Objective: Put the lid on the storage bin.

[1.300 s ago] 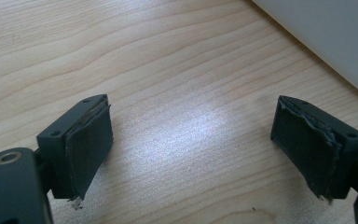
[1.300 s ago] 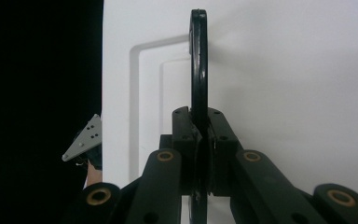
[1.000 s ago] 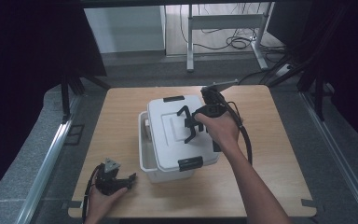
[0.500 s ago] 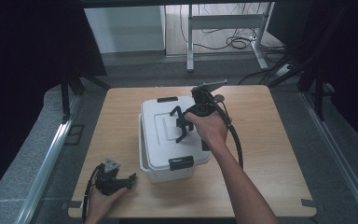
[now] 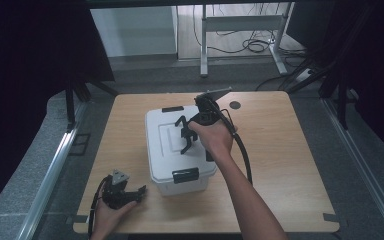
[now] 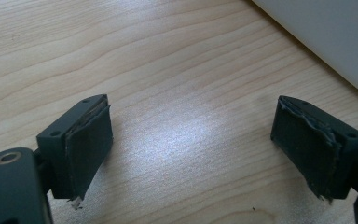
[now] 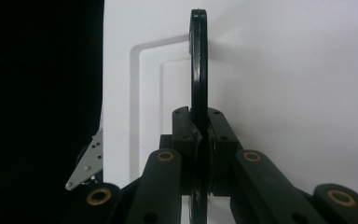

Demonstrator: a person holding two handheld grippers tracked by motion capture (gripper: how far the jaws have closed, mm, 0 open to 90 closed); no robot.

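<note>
The counter [image 5: 290,165] is pale wood-grain laminate, smooth with a soft sheen that catches the light at the middle of the left gripper view. The white box [image 5: 166,150] looks like smooth, matt plastic, with glossy black plastic latches [image 5: 185,175] and a black plastic handle [image 7: 198,56]. The left gripper [image 6: 191,144] has matt black pads [image 6: 91,140], rubbery and frayed at the edges. The right gripper [image 7: 199,140] is matt black plastic with brass-coloured metal rivets [image 7: 165,156].

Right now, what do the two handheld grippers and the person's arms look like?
Both grippers are black. The left gripper carries a grey three-cornered plate and worn dark pads. The right gripper has linkage arms with brass-coloured pivots and trails a thick black cable. Forearms are bare, no sleeves visible.
</note>
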